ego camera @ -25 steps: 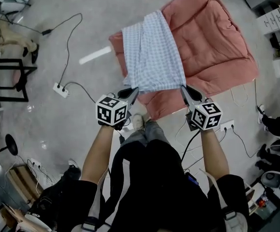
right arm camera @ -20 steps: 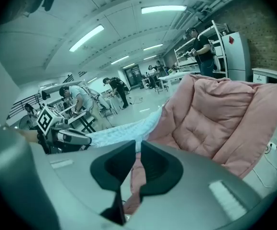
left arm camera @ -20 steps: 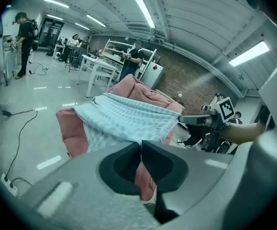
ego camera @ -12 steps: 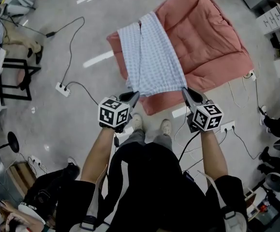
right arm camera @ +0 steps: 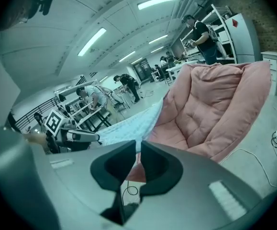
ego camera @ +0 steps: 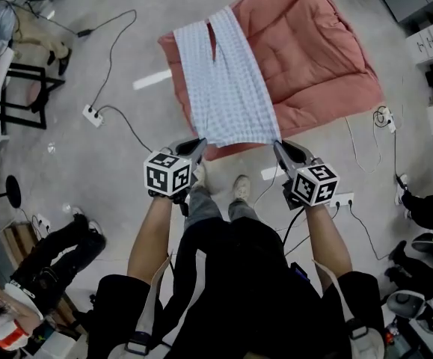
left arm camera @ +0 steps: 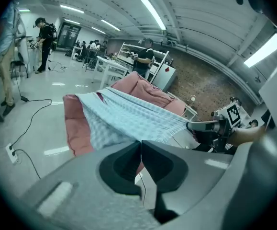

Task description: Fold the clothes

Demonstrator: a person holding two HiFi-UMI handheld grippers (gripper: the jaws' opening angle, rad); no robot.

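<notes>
Both claws are clamped on the garment, a pale blue checked piece. It runs lengthwise straight away from the person. Its split end points to the far side and its straight hem is nearest the claws.

It lies along the left edge of the pink quilt, which is spread flat on the floor. The split end sits near the quilt's far-left corner. The hem reaches the near-left corner.

The left claw has its jaws pressed together on the hem's left corner. Its own view shows the tips closed, with checked cloth fanning out from them towards the quilt. The right claw is the same story on the hem's right corner, jaws pinched tight with the cloth running off from the tips.

The hem is drawn nearly straight between the two claws, which sit side by side at about the same level. From there the cloth slopes away and down onto the quilt, so the garment lies ahead of both claws.

A power strip and its cable lie on the floor left of the quilt, well apart from the garment.
</notes>
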